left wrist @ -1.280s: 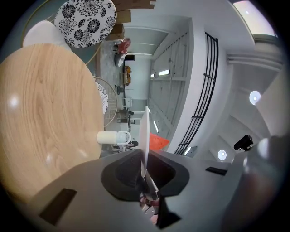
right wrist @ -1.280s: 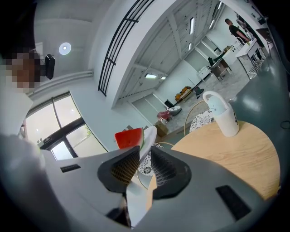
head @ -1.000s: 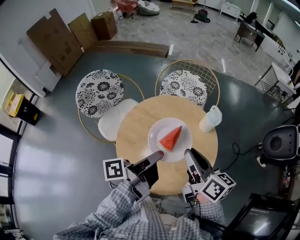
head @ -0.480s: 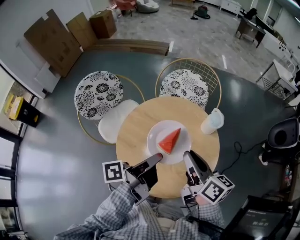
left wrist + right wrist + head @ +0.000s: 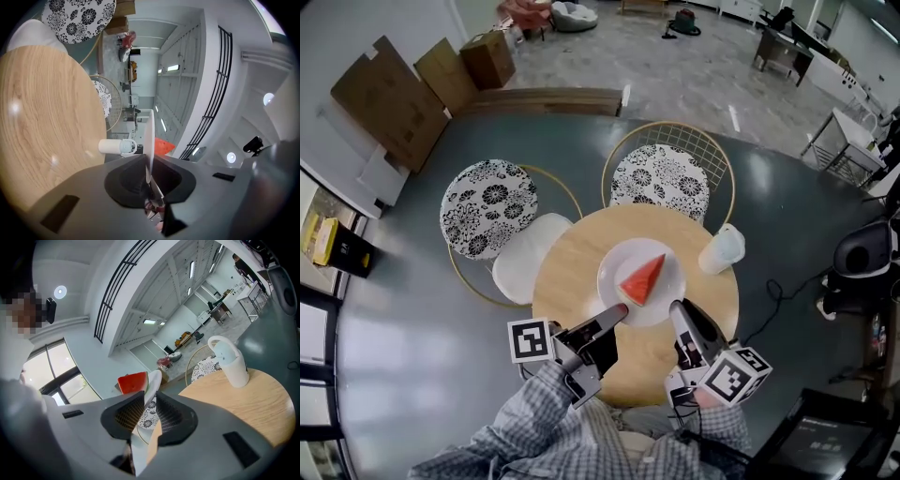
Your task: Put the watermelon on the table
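Head view looks down on a grey-green floor (image 5: 412,309) with a round wooden table (image 5: 572,272) near the middle of it. Two wire-framed chairs stand at the table's far side, the left chair (image 5: 487,208) and the right chair (image 5: 664,183), both with black-and-white flowered cushions. Flattened cardboard sheets (image 5: 380,89) lean against the wall at the upper left. On the near half of the table is a white plate (image 5: 619,258). A white lidded jug (image 5: 720,248) stands apart from it by the table's right edge. The person's plaid sleeves (image 5: 544,431) reach in from the bottom edge. The left gripper (image 5: 617,309) meets the plate's near-left rim and the right gripper (image 5: 680,307) its near-right rim. In the left gripper view the thin plate edge runs straight down between the two jaws, which are clamped on it. In the right gripper view the rim likewise sits pinched between the ribbed pads (image 5: 126,416). That view also shows a flowered cushion in the gap between the plate's underside and the tabletop, so the plate looks raised off the wood, though the head view does not settle this. The watermelon (image 5: 642,279), a red wedge with a thin green rind, lies on the plate just right of its centre, touched by neither gripper.
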A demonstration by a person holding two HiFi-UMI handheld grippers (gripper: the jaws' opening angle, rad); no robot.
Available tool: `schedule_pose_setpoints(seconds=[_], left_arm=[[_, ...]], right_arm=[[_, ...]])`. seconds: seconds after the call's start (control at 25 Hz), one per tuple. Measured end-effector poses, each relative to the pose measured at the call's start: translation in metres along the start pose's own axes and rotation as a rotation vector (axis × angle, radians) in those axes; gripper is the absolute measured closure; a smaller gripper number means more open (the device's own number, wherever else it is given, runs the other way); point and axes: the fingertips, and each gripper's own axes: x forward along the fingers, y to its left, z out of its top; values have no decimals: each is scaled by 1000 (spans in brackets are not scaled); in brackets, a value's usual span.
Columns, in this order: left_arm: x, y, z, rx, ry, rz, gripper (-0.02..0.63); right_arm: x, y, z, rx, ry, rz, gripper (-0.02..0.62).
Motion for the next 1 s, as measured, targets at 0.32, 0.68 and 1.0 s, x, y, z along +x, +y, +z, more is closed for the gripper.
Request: schedule_pose_setpoints(seconds=[0.32, 0.68, 1.0], left_arm=[[10, 1, 16, -6, 28, -4, 574], [24, 16, 40, -15, 42, 7, 574], [36, 37, 53, -26, 61, 30, 574]], right_arm=[[13, -2, 11, -3, -21, -32, 517], [37, -20, 15, 10, -18, -55, 517], [52, -41, 15, 26, -4, -90, 517]])
